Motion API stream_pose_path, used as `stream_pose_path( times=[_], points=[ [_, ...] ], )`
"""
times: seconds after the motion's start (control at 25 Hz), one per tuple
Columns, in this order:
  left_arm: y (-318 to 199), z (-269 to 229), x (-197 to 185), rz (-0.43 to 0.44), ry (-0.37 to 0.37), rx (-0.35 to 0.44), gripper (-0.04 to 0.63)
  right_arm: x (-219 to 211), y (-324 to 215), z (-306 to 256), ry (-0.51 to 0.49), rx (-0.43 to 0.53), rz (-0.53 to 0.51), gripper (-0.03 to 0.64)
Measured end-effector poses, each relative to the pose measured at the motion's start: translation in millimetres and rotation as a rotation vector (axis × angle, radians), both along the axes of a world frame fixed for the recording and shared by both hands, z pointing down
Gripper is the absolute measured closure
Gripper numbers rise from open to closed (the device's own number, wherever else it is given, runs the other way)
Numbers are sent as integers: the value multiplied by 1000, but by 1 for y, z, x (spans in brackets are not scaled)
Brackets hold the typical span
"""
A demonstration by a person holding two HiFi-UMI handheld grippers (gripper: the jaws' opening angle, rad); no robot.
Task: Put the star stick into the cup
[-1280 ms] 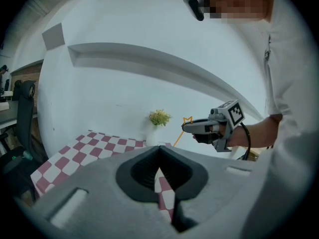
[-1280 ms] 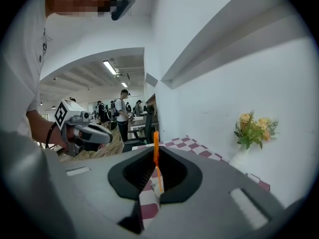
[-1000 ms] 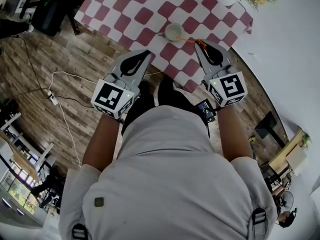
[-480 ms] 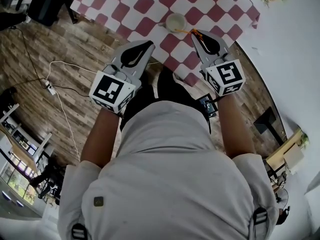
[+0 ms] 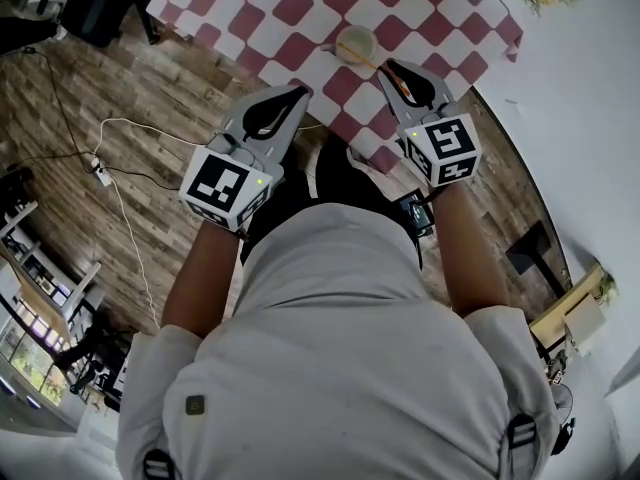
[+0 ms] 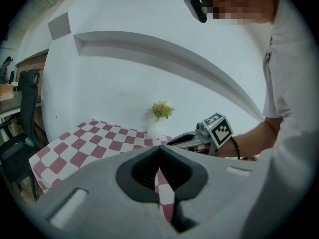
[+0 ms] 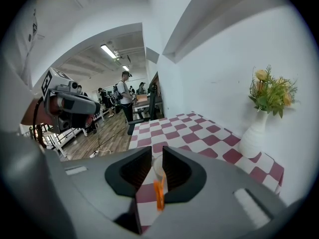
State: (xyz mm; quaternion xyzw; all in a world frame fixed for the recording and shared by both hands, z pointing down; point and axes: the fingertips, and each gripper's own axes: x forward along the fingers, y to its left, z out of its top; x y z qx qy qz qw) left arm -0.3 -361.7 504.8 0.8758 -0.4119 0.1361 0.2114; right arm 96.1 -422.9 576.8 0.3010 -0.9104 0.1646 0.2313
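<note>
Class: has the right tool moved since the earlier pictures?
Yes: the right tool has closed in on the cup. Its jaws have just been opening, the star stick between them.

both bare forearms (image 5: 200, 268) reached forward from the torso, side by side and well apart. the left gripper (image 5: 298, 92) pointed ahead and somewhat down, its jaws closed tip to tip with nothing between them, its marker cube (image 5: 225, 188) facing up toward the head. the right gripper (image 5: 393, 68) tilted down too. its jaws had just been opening and stood apart, with the orange star stick (image 7: 159, 195) in the gap, close along one jaw's inner edge.
</note>
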Motion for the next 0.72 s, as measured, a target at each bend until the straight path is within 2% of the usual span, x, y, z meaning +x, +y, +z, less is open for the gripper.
stream_pose_path(
  times=[0.24, 0.72],
  points=[
    [8, 0, -7, -17, 0, 0, 591, 3, -3, -9, 10, 32, 31, 499],
    [37, -27, -19, 4, 5, 60, 591, 5, 19, -51, 18, 123, 80, 497]
  ],
)
